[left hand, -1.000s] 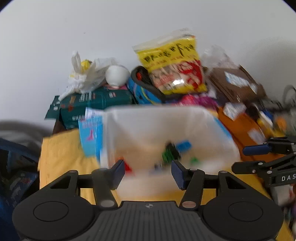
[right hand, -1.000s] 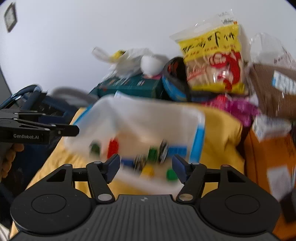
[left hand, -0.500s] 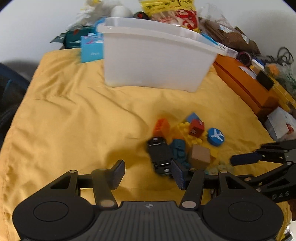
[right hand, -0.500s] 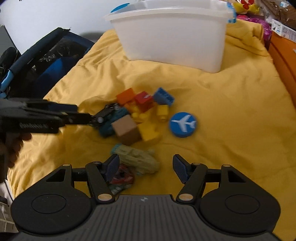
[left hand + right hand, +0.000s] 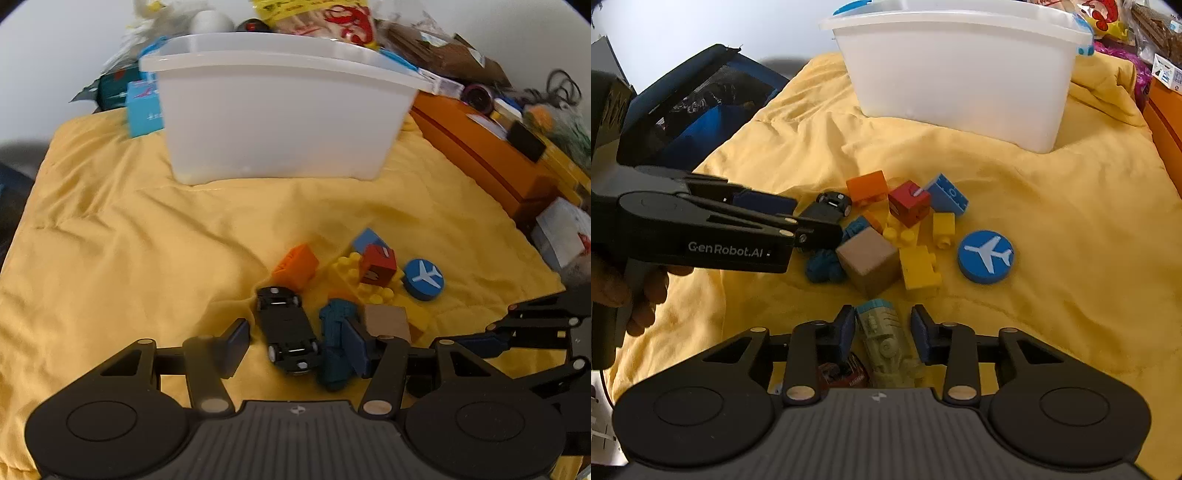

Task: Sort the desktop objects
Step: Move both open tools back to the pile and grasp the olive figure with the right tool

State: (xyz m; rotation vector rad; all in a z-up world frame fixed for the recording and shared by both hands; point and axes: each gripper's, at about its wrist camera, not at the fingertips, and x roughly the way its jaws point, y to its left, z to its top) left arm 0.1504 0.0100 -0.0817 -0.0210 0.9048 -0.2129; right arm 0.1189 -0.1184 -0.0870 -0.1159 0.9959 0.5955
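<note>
Sorting barely begun: toys heaped on yellow cloth [image 5: 1052, 229], toward its near edge; white bin [image 5: 960, 74] at far edge, no toy seen inside.

Left gripper [image 5: 295, 338] wide, straddling black car [image 5: 286, 328], pads not touching. Centre heap: brown cube [image 5: 868, 258], yellow bricks [image 5: 919, 267], red block [image 5: 908, 203], plane disc [image 5: 985, 256] at right.

Right gripper [image 5: 882, 332] closing round green train [image 5: 886, 339]; contact not yet visible.

Bin interior hidden by wall. Red car [image 5: 842, 373] half covered by gripper body. Teal toy [image 5: 334, 332] shape unclear.
</note>
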